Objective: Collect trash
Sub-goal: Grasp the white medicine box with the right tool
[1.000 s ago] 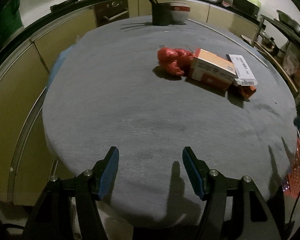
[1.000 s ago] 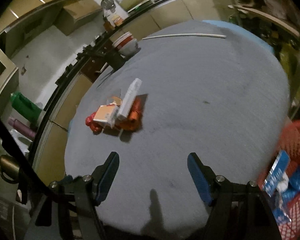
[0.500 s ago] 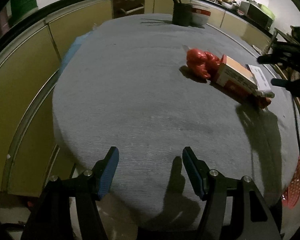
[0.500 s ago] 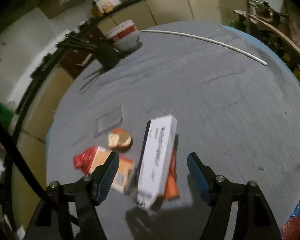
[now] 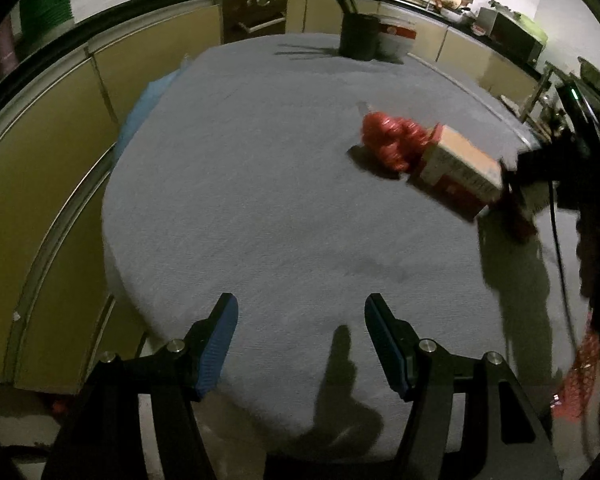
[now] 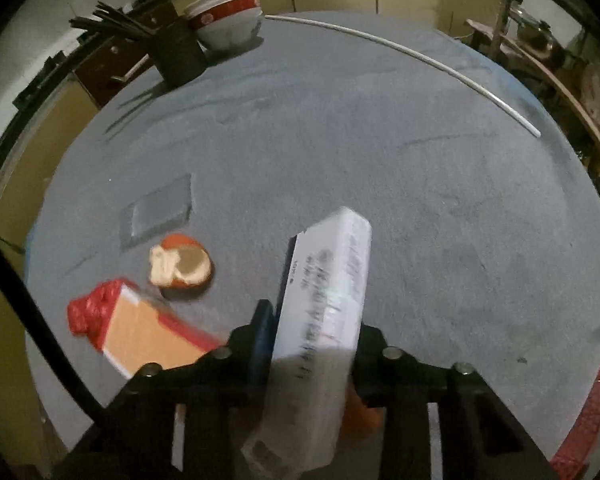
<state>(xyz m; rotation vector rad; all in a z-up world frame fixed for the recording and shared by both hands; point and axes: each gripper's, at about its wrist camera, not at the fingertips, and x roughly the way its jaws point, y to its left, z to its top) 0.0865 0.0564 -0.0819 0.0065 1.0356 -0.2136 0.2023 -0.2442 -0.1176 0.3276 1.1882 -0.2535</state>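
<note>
desk [image 5: 260, 200]: round top under a grey, finely ribbed cloth.
white box [image 6: 324, 320]: long, flat-sided carton with dark print on its face, too blurred to read; it stands tilted between the fingers of the right claw.
right claw [image 6: 312, 336]: pressed in on the white box from both sides; the blue pad on its left finger lies flat against the box wall.
orange box [image 6: 148, 336]: cardboard carton with a tan face and red edge, just left of the right claw; in the left view its side print [image 5: 456, 170] is unreadable.
red bag [image 5: 392, 140]: crumpled, glossy plastic, touching the far end of the orange box, ahead and right of the left claw.
round scrap [image 6: 182, 266]: small orange-and-cream lump, ahead and left of the right claw.
left claw [image 5: 300, 340]: spread wide, ribbed blue pads apart, holding nothing, over the near desk edge.
red mesh basket [image 5: 580, 376]: at the desk's right edge.
</note>
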